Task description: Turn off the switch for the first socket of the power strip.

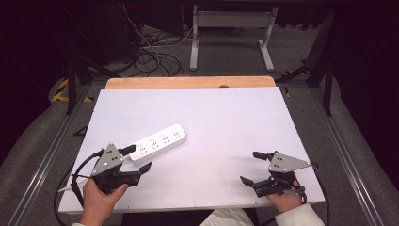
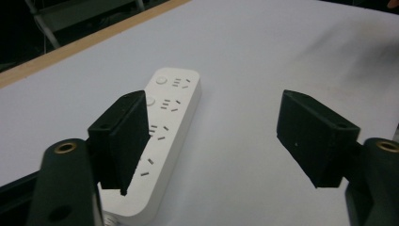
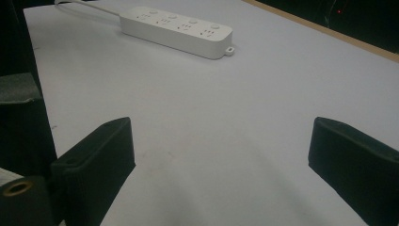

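We are reaching with the left tool (image 1: 140,158) toward the long white plastic power strip (image 1: 160,141), which is lying at an angle on the white surface (image 1: 226,122), left of centre in the high view. The left tool's jaws are standing wide apart and holding nothing. In the left gripper view the power strip (image 2: 162,136) is running up from the bottom edge toward the upper middle of the frame, passing behind the left-hand jaw, while the right-hand jaw is hanging over bare surface. So the strip is not yet sitting centred in the gap, by our reading.

To do this step well, we are judging that the left tool should be shifting sideways until the strip's near end lies midway between the jaws, then lowering so that both pads meet the long side walls squarely, not the socket face. A skewed closure would likely be twisting or sliding the smooth casing.

The right tool (image 1: 253,166) is waiting at the lower right of the high view, jaws also spread wide and empty, well apart from the strip, which is showing at the upper left of the right gripper view (image 3: 176,29).
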Available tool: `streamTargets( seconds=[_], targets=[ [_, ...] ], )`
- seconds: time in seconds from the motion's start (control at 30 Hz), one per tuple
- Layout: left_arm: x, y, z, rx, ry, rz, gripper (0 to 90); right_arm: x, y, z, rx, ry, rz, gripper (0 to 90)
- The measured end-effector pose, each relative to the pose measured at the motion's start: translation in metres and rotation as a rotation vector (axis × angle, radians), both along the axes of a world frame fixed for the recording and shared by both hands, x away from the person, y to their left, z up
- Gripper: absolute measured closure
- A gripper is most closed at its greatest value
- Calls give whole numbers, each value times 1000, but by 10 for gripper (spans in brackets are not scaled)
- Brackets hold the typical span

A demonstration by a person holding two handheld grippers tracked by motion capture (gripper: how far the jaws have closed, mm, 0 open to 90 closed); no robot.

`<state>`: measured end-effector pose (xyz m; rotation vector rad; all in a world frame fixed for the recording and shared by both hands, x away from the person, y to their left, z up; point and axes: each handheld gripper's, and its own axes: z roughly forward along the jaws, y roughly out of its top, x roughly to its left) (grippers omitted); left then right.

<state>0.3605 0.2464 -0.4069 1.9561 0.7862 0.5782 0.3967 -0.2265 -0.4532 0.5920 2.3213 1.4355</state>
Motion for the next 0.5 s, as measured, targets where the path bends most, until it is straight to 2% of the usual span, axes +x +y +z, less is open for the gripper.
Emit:
streamTargets(
  seconds=[0.1, 0.13, 0.17, 0.2, 0.23, 0.27, 0.3, 0.37, 0.43, 0.47, 0.5],
  targets=[
    [1, 8, 9, -15, -5, -12, 318, 0, 0, 0, 0, 4, 3, 80],
    [2, 10, 13, 2, 0, -14, 332, 0, 0, 0, -1, 4, 4, 80],
    [2, 10, 13, 2, 0, -14, 360, 0, 0, 0, 0, 5, 4, 79],
    [4, 11, 16, 22, 17, -26, 398, 1, 0, -1, 0, 5, 5, 80],
    [4, 11, 16, 22, 17, -26, 402, 1, 0, -1, 0, 5, 5, 79],
    [5, 11, 17, 21, 39, -9, 398, 1, 0, -1, 0, 5, 5, 79],
    [5, 11, 17, 21, 39, -9, 386, 1, 0, -1, 0, 7, 6, 79],
    [10, 14, 17, 7, 70, -6, 383, 1, 0, -1, -1, 14, 8, 79],
    [10, 13, 18, 22, 58, 13, 387, 1, 1, -1, -4, 12, 9, 80],
    [12, 11, 19, 56, 59, 24, 378, 1, 1, -1, -3, 11, 10, 80],
    [13, 11, 20, 66, 65, 24, 378, 1, 1, -1, -3, 11, 10, 80]
  ],
)
